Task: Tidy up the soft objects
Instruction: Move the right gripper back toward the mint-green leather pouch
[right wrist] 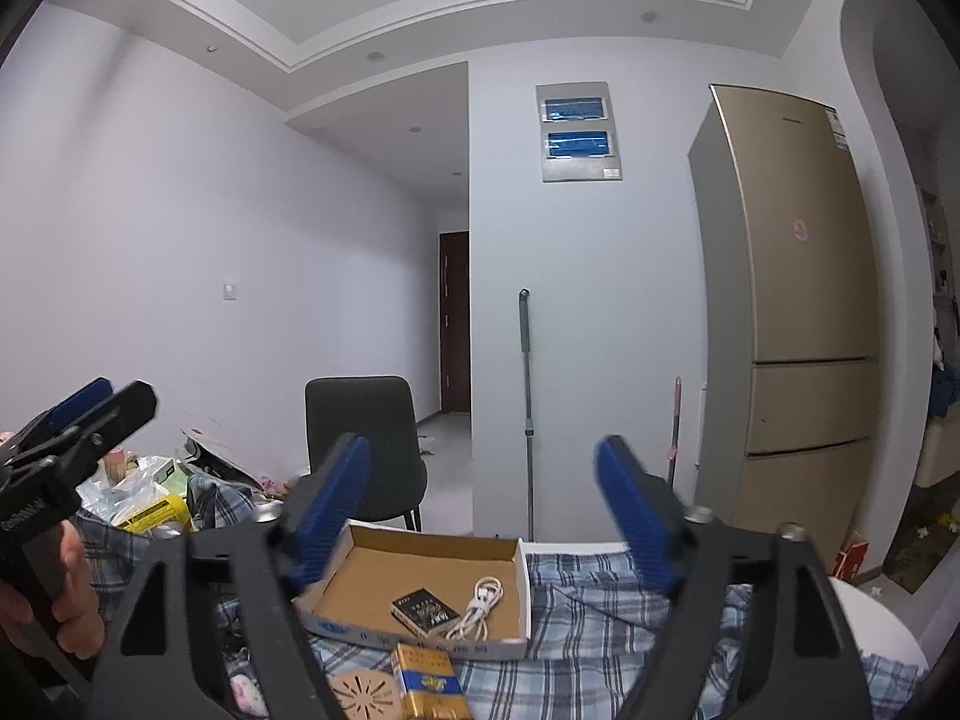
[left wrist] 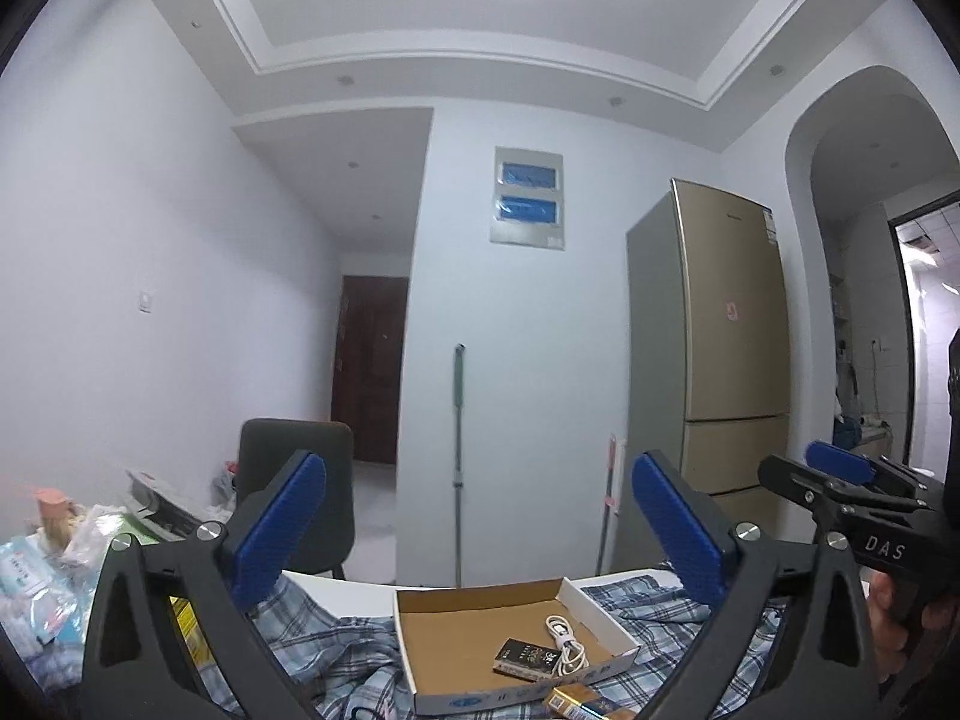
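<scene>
Both the left claw (left wrist: 480, 531) and right claw (right wrist: 483, 510) are hovering spread and empty above the surface (left wrist: 360, 591), where the plaid cloth (right wrist: 600, 618) is lying crumpled beneath the cardboard tray (right wrist: 522, 570), presumably awaiting a first grasp.

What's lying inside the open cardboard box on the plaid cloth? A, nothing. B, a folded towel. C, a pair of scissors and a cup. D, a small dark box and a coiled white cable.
D: the cardboard box holds a small dark box and a coiled white cable.
</scene>
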